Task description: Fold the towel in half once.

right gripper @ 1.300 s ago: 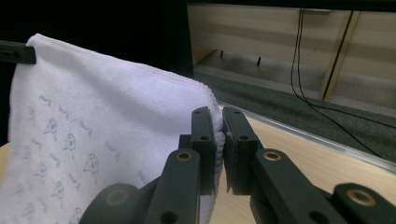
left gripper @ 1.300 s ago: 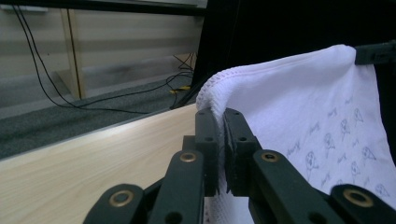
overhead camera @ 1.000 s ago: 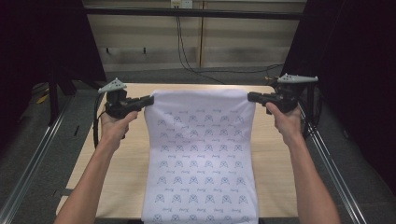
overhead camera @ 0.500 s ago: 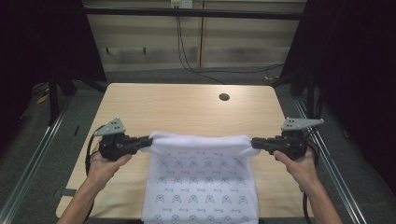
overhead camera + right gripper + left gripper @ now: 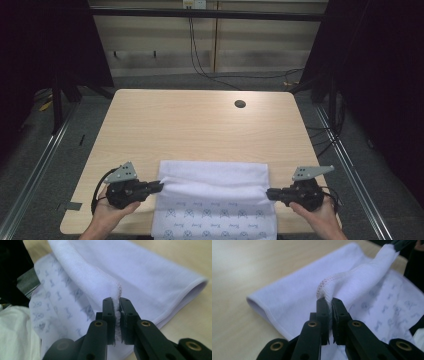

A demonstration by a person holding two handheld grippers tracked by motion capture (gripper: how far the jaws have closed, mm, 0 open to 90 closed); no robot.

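- On the near half of the table [image 5: 200, 120], toward six o'clock in the high view, lies the white cloth [image 5: 215, 175]. The table is light wood and is the biggest thing here.
- The cloth is next in size. Its far part is plain white and lies folded over toward the person. Its near part has small grey marks printed on it and runs off the table's near edge at six o'clock.
- The folded edge of the cloth lies flat on the wood, and a raised ridge of cloth stretches across between the two grippers.
- The left gripper [image 5: 159, 187] is at about seven o'clock on the table, held in the person's left hand [image 5: 112, 212]. Its jaws point toward three o'clock. In the left gripper view, the jaws are pinched tight on the stitched corner of the cloth [image 5: 352, 282].
- The right gripper [image 5: 270, 194] is at about five o'clock, held in the right hand [image 5: 320, 217]. Its jaws point toward nine o'clock. In the right gripper view, the jaws are squeezed together on the other stitched corner of the cloth [image 5: 140, 272].
- A small dark hole [image 5: 240, 104] sits in the table top near one o'clock, well apart from the cloth.
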